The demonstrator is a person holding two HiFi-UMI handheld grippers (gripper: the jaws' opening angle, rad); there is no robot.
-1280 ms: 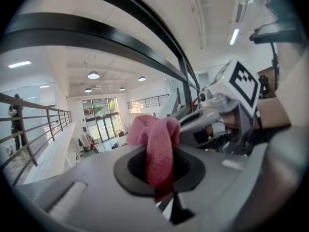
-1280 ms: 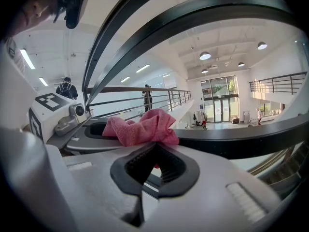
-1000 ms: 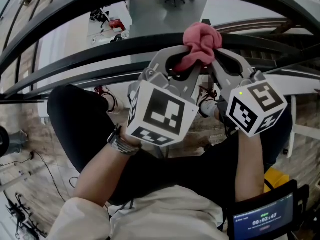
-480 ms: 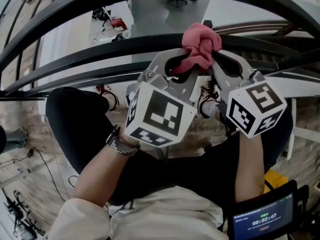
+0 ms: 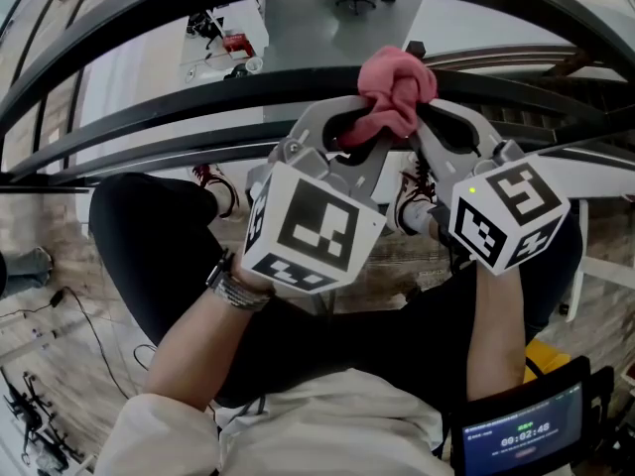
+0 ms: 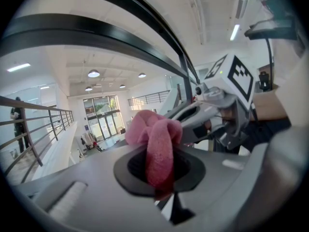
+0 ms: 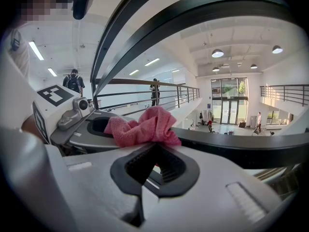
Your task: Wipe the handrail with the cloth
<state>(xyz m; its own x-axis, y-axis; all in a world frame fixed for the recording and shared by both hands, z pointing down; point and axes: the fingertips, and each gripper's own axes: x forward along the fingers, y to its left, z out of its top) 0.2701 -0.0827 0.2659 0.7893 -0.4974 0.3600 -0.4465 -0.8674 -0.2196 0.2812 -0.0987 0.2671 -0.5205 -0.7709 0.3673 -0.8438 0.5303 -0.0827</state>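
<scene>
You hold two hand-held grippers close together, tips up against the handrail (image 5: pixel 228 92), with one cloth between them.

On the left, a band (image 5: pixel 236 286) sits on your wrist. Your left hand-held gripper (image 5: pixel 369 137) carries one marker cube (image 5: pixel 308 228), the larger of the two in the head view. Its jaws are closed on the cloth (image 5: pixel 395 89): in the left gripper view a pink strip runs down through the dark oval opening between the jaws and is pinched where they meet, while the rest bunches up above the tips.

The cloth is a single pink wad. It sits at the tips of both hand-held grippers and rests against the dark handrail, roughly in the middle of the head view.

To the right, your right hand-held gripper (image 5: pixel 429 127) carries the second cube (image 5: pixel 506 214), which shows one small green light on its top face. Its jaws are closed too, and they pinch the lower edge of the same cloth at their far tips; the oval opening behind the tips holds nothing. In the right gripper view the handrail runs off to the right from just behind the wad, and two people (image 7: pixel 73 81) stand far off by a railing.

At the lower right of the head view, one small screen (image 5: pixel 521 434) glows by your side.
</scene>
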